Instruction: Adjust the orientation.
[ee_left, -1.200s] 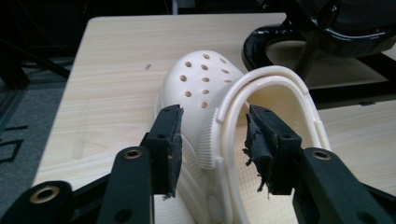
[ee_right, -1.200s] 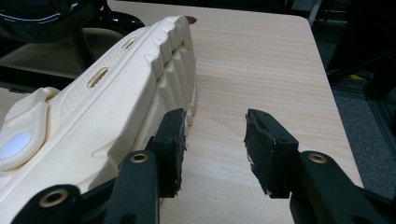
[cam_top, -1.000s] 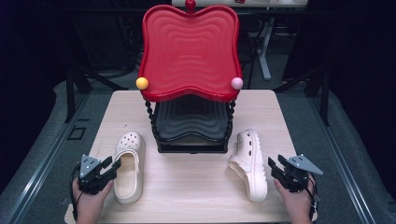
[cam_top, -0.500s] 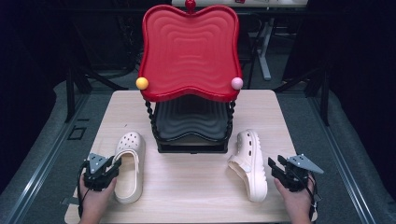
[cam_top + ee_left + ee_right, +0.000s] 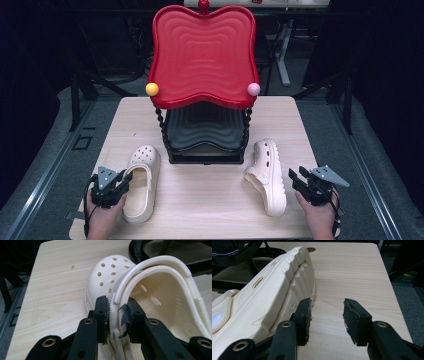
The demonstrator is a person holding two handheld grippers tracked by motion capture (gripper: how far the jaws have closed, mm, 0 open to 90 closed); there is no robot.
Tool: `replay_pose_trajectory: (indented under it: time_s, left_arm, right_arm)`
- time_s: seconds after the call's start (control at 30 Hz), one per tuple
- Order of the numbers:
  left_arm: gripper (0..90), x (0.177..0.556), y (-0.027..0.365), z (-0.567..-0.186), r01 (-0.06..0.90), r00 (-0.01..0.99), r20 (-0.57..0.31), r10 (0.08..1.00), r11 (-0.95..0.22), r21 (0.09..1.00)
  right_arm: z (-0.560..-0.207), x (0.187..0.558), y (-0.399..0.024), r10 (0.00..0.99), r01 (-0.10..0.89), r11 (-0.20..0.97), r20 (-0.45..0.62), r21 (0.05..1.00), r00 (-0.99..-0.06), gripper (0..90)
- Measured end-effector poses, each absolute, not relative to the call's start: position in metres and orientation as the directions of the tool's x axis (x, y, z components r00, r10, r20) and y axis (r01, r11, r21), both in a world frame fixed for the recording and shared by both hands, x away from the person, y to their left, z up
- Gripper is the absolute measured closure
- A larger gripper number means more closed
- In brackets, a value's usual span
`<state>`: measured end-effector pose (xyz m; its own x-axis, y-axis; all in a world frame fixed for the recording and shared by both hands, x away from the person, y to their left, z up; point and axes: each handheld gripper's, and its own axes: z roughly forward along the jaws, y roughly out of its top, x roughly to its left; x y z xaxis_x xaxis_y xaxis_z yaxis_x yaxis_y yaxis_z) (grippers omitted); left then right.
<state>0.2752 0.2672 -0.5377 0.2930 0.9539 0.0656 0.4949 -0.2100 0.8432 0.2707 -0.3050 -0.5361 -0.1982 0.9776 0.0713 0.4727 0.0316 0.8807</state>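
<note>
A cream clog (image 5: 144,172) lies upright on the table left of the rack, toe pointing away. My left gripper (image 5: 123,180) sits at its left side. In the left gripper view the jaws have just been closing, and my left gripper (image 5: 117,312) now clamps the side wall of the clog (image 5: 107,277) between its pads, just below the folded strap. A second cream clog (image 5: 267,175) lies tipped on its side at the right. My right gripper (image 5: 296,179) stands open just right of it. Between the open jaws of my right gripper (image 5: 327,312) is bare wood, and the sole of the clog (image 5: 269,295) runs along the left jaw.
A two-tier rack stands at the middle back of the wooden table (image 5: 210,215): a red wavy tray (image 5: 202,55) on top with a yellow ball (image 5: 152,89) and a pink ball (image 5: 253,89) at its corners, and a black tray (image 5: 205,132) below. Dark floor surrounds the table.
My left gripper has shifted right onto the left clog and its jaws have closed on the clog's side wall. The right gripper and right clog have not moved.
</note>
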Motion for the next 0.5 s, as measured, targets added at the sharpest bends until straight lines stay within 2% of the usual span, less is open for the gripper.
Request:
replay_pose_trajectory:
  time_s: [0.2, 0.37, 0.5]
  left_arm:
    - [74.2, 0.268, 0.260, -0.536, 0.499, 0.317, 0.052, 0.947, -0.213, 0.840]
    - [73.9, 0.267, 0.258, -0.536, 0.498, 0.335, 0.040, 0.942, -0.213, 0.841]
    - [72.1, 0.268, 0.260, -0.538, 0.503, 0.338, 0.016, 0.941, -0.196, 0.842]
  right_arm:
    - [-0.534, 0.269, -0.303, 0.978, 0.469, 0.033, 0.069, 0.883, -0.199, 61.1]
    - [-0.525, 0.264, -0.297, 0.968, 0.450, 0.049, 0.069, 0.892, -0.242, 72.8]
    - [-0.516, 0.257, -0.286, 0.958, 0.417, 0.099, 0.027, 0.904, -0.284, 80.9]
